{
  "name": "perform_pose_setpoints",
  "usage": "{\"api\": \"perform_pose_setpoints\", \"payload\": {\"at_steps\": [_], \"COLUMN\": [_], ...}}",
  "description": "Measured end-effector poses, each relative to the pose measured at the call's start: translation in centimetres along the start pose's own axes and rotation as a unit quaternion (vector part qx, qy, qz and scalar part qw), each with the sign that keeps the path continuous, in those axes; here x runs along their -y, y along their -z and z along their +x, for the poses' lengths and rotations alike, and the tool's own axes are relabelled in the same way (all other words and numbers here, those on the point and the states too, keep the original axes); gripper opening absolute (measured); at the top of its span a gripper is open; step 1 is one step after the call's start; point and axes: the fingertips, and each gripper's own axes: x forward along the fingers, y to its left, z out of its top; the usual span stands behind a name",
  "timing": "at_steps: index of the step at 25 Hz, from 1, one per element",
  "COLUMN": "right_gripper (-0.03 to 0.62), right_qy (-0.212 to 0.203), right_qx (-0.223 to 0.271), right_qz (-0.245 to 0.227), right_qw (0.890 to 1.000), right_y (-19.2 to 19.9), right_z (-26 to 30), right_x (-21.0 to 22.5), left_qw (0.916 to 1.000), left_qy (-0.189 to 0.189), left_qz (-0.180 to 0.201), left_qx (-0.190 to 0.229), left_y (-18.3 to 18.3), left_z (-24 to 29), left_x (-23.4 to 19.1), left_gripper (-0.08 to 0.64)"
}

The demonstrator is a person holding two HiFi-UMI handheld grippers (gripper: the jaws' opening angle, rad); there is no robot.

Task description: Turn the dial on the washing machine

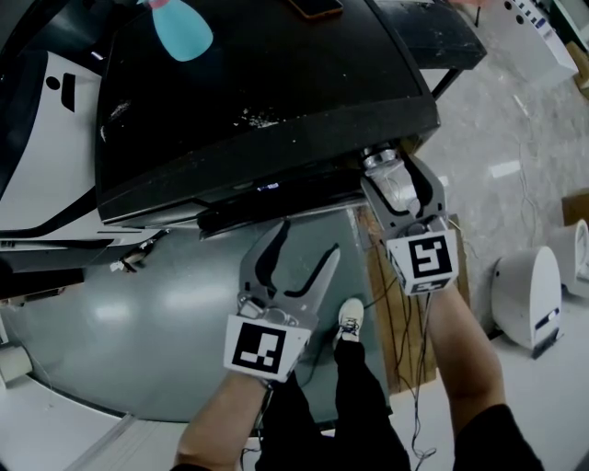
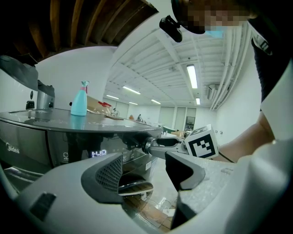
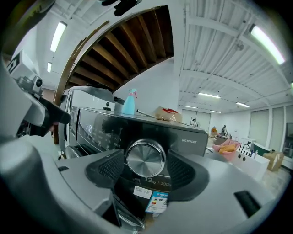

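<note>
Right gripper (image 1: 398, 177) released, jaws flanking the dial (image 3: 145, 157) without pressing. Left gripper (image 1: 306, 241) spread, empty. Bottle (image 1: 181, 28) stands on the washer (image 1: 276, 92).

The washing machine (image 1: 267, 101) fills the upper middle of the head view, and its door (image 1: 138, 322) spreads below it into the lower left. A spray bottle (image 1: 181, 28) stands on the machine's top at the upper left. The dial (image 1: 383, 166) sits at the front panel's right end, between the jaws of the right gripper (image 1: 394, 175). The left gripper (image 1: 306, 241) is at lower centre, in front of the door and apart from the panel. A shoe (image 1: 350, 317) is just right of it.
</note>
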Motion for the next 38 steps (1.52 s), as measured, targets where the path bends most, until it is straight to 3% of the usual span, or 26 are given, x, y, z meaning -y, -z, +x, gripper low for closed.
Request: {"api": "perform_pose_setpoints", "payload": {"at_steps": [5, 9, 12, 16, 18, 23, 32, 38], "right_gripper": [0.269, 0.262, 0.261, 0.261, 0.262, 0.268, 0.288, 0.295], "right_qy": [0.007, 0.007, -0.007, -0.022, -0.025, -0.02, -0.008, -0.002], "right_qx": [-0.003, 0.008, 0.03, 0.044, 0.049, 0.047, 0.042, 0.004], "right_qz": [-0.006, 0.022, 0.09, 0.195, 0.216, 0.168, 0.12, -0.008], "right_qw": [1.0, 1.0, 0.995, 0.98, 0.975, 0.984, 0.992, 1.0], "right_y": [0.0, 0.1, 0.0, 0.4, 0.5, 0.5, 0.4, 0.2], "right_z": [0.2, 0.2, 0.2, 0.2, 0.2, 0.1, -0.1, 0.0], "right_x": [-0.1, 0.1, 0.4, 0.9, 1.0, 0.5, 0.9, -0.2], "left_qw": [1.0, 1.0, 1.0, 1.0, 1.0, 1.0, 0.9999, 0.9999], "left_qy": [-0.002, -0.005, -0.007, -0.006, -0.005, -0.005, -0.006, -0.007], "left_qz": [-0.002, -0.003, -0.004, -0.006, -0.006, -0.007, -0.01, -0.011], "left_qx": [0.001, 0.002, 0.001, 0.001, 0.001, 0.001, 0.0, 0.0], "left_y": [0.1, 0.2, 0.3, 0.5, 0.6, 0.8, 1.0, 1.2], "left_z": [-0.1, -0.3, -0.4, -0.5, -0.5, -0.6, -0.6, -0.6], "left_x": [-0.1, -0.3, -0.4, -0.3, -0.3, -0.3, -0.3, -0.4], "left_gripper": [0.276, 0.275, 0.276, 0.276, 0.275, 0.276, 0.276, 0.276]}}
